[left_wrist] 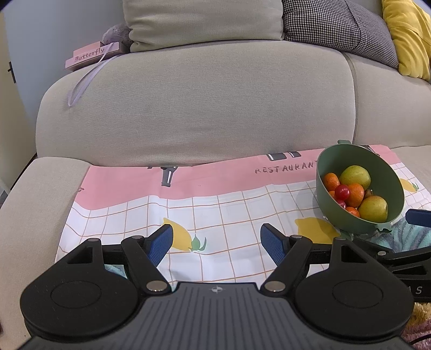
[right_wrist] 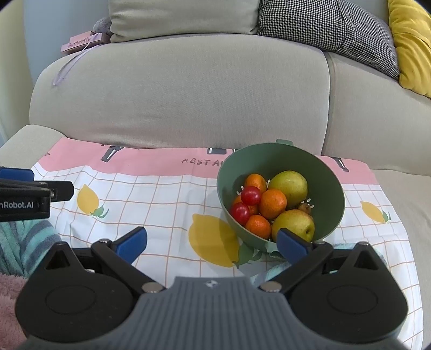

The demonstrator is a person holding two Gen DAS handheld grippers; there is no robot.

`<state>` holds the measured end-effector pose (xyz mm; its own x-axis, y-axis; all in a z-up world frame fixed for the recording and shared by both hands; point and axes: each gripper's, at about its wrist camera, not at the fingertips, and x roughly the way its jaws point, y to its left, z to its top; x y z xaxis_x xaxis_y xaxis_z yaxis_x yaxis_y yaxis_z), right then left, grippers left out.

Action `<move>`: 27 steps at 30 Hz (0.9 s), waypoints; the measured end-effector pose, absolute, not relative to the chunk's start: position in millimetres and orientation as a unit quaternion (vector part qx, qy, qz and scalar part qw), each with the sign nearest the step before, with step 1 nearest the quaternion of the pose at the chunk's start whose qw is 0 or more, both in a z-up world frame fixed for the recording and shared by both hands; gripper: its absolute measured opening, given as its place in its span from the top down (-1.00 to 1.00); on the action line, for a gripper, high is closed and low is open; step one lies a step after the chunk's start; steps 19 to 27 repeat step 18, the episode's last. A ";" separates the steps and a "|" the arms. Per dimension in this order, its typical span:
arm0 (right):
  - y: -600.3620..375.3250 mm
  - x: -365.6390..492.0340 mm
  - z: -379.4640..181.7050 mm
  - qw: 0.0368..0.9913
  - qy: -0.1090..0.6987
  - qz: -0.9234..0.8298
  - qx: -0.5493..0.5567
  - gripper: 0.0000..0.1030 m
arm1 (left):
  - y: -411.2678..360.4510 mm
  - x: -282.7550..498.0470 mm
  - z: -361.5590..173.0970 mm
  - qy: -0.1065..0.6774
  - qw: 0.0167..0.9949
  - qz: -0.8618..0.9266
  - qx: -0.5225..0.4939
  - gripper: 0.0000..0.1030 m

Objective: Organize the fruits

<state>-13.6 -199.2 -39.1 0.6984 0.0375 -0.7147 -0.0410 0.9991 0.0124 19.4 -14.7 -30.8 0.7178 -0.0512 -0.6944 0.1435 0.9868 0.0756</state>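
A green bowl (right_wrist: pixel 327 193) stands on a lemon-print cloth (right_wrist: pixel 161 199) on the sofa seat and leans toward me. It holds two yellow-green pears (right_wrist: pixel 289 185), several small oranges (right_wrist: pixel 272 203) and two red cherry tomatoes (right_wrist: pixel 250 195). My right gripper (right_wrist: pixel 212 243) is open and empty, just in front of the bowl's near rim. My left gripper (left_wrist: pixel 216 243) is open and empty over the cloth, left of the bowl (left_wrist: pixel 323 188). The right gripper's finger (left_wrist: pixel 419 217) shows at the left wrist view's right edge.
The beige sofa back (right_wrist: pixel 183 91) rises behind the cloth. A pink "Butterfly" box (right_wrist: pixel 79 41) with a ribbon lies on the armrest. Houndstooth (right_wrist: pixel 326 24) and yellow (right_wrist: pixel 412 43) cushions sit at back right. A teal striped fabric (right_wrist: pixel 24 239) and pink fluffy fabric (right_wrist: pixel 10 301) lie near left.
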 end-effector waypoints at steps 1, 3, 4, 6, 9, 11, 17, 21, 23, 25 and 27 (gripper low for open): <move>-199.2 -13.7 -39.3 0.921 0.388 0.021 -0.002 -0.92 | -13.2 19.6 -30.7 0.372 0.925 -0.054 0.061 -0.68; -199.0 -13.6 -39.6 0.921 0.389 0.020 -0.002 -0.92 | -13.2 19.0 -30.3 0.372 0.925 -0.055 0.059 -0.68; -198.7 -13.5 -39.8 0.921 0.390 0.020 -0.002 -0.92 | -13.1 19.0 -29.9 0.371 0.925 -0.055 0.059 -0.68; -198.3 -13.6 -39.9 0.920 0.391 0.020 -0.002 -0.92 | -12.8 18.6 -29.7 0.371 0.925 -0.058 0.060 -0.68; -198.1 -13.2 -40.0 0.920 0.392 0.020 -0.004 -0.92 | -14.2 18.3 -29.5 0.371 0.924 -0.063 0.060 -0.68; -198.2 -12.8 -40.1 0.920 0.393 0.020 -0.004 -0.92 | -14.2 18.2 -29.5 0.372 0.924 -0.066 0.059 -0.68; -198.5 -12.3 -40.6 0.919 0.394 0.020 -0.004 -0.92 | -13.4 17.6 -29.0 0.369 0.925 -0.067 0.053 -0.68; -198.5 -12.2 -40.8 0.919 0.394 0.020 -0.004 -0.92 | -13.6 17.6 -29.0 0.369 0.925 -0.067 0.054 -0.68; -198.5 -12.2 -40.8 0.919 0.394 0.020 -0.004 -0.92 | -13.6 17.6 -29.0 0.369 0.925 -0.067 0.054 -0.68; -198.5 -12.2 -40.8 0.919 0.394 0.020 -0.004 -0.92 | -13.6 17.6 -29.0 0.369 0.925 -0.067 0.054 -0.68; -198.5 -12.2 -40.8 0.919 0.394 0.020 -0.004 -0.92 | -13.6 17.6 -29.0 0.369 0.925 -0.067 0.054 -0.68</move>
